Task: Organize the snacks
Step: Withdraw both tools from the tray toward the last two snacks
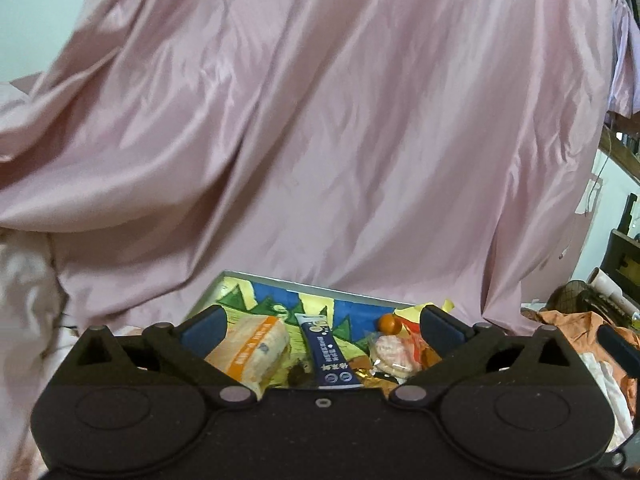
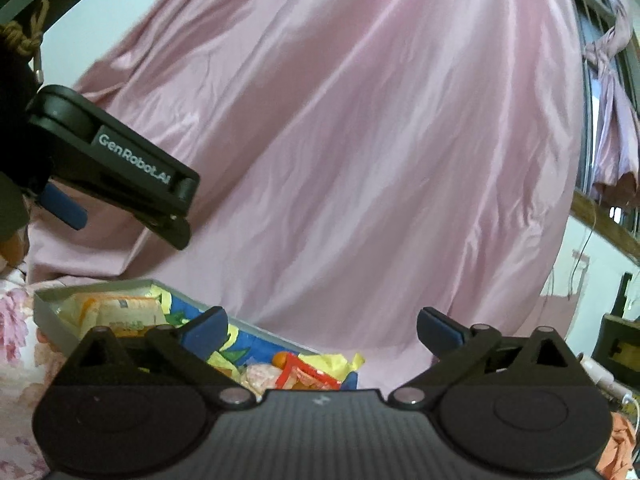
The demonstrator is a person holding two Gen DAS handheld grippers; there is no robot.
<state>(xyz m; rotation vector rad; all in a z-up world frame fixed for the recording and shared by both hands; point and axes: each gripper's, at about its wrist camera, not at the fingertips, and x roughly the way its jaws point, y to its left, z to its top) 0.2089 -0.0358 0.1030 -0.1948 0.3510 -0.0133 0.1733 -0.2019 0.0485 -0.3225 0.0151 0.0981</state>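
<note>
A shallow grey box (image 1: pixel 280 279) with a bright blue, green and yellow lining lies below and ahead of my left gripper (image 1: pixel 322 322), which stands open and empty above it. In the box are an orange-and-white packet (image 1: pixel 252 348), a dark blue stick pack (image 1: pixel 328 354), a small orange ball (image 1: pixel 390 323) and a clear pack of pink wafers (image 1: pixel 390 350). My right gripper (image 2: pixel 322 326) is also open and empty, over the same box (image 2: pixel 52 300). The orange-and-white packet (image 2: pixel 120 312) and a red-and-white wrapper (image 2: pixel 308 376) show below it.
A pink satin sheet (image 1: pixel 320 120) hangs behind the box and fills the background. The black casing of the left gripper (image 2: pixel 120 160) hovers at upper left in the right wrist view. Orange cloth and clutter (image 1: pixel 572 324) lie at the right. Floral fabric (image 2: pixel 16 320) lies left of the box.
</note>
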